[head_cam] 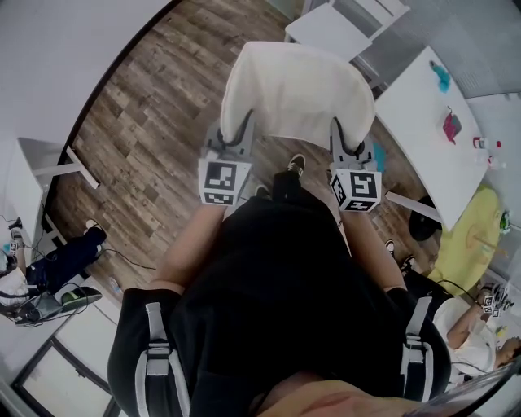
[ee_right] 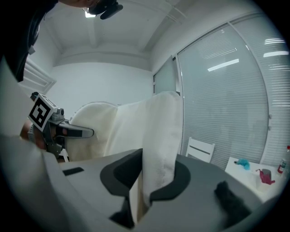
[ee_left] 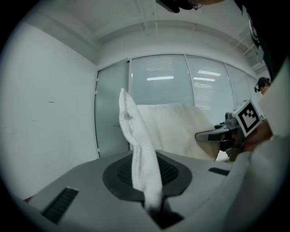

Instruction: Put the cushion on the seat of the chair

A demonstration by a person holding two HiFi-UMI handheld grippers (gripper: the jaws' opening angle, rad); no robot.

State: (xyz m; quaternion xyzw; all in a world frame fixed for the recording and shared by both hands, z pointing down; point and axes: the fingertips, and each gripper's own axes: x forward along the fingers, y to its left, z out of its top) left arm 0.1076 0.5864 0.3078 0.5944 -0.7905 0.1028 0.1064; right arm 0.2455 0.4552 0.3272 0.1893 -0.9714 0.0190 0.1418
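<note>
A cream-white cushion (head_cam: 297,89) hangs in front of me above the wood floor, held by its near edge at both corners. My left gripper (head_cam: 246,124) is shut on its left corner, and my right gripper (head_cam: 337,129) is shut on its right corner. In the left gripper view the cushion's edge (ee_left: 141,149) stands pinched between the left gripper (ee_left: 148,183), with the right gripper (ee_left: 225,134) across. In the right gripper view the fabric (ee_right: 159,140) is clamped in the right gripper (ee_right: 144,183). A white chair (head_cam: 340,24) stands beyond the cushion, also seen as the chair (ee_right: 200,151).
A white table (head_cam: 427,134) with small coloured items stands to the right of the chair. A white desk leg (head_cam: 73,167) and cables lie at the left. A yellow round mat (head_cam: 472,236) and a seated person (head_cam: 476,326) are at the lower right. Glass walls with blinds (ee_right: 226,90) close the room.
</note>
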